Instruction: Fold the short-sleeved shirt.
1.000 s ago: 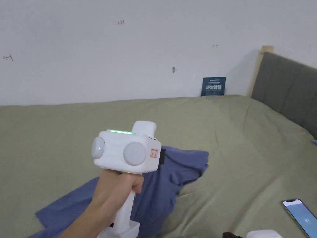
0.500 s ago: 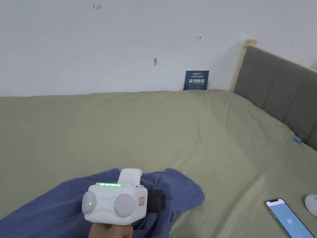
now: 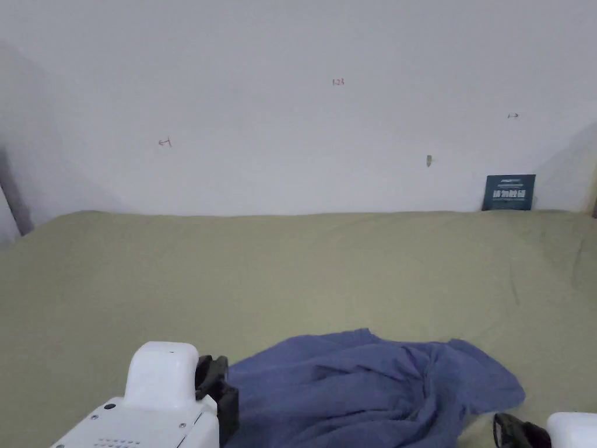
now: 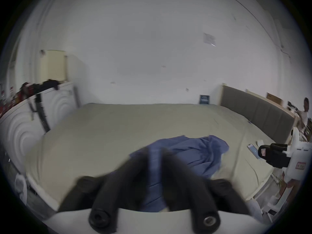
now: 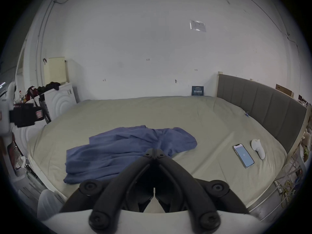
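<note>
Blue and rumpled, the short-sleeved shirt lies in a loose heap on the near part of the bed, unfolded, one end bunched up toward the headboard side. Olive-green sheet all around it. In the right gripper view, the right gripper hangs above the shirt's near edge with its two black jaws pressed together tip to tip, nothing between them. Over in the left gripper view, the left gripper is motion-blurred; its jaws stand slightly apart with blue cloth showing in the gap, but whether they pinch the shirt I cannot tell. From the head view, the left gripper's white body sits at the bottom left, just beside the shirt's left edge. Further right on the sheet, well apart from the shirt, a phone lies face up with a white device just beside it. Grey padded headboard on the right, white wall behind.
</note>
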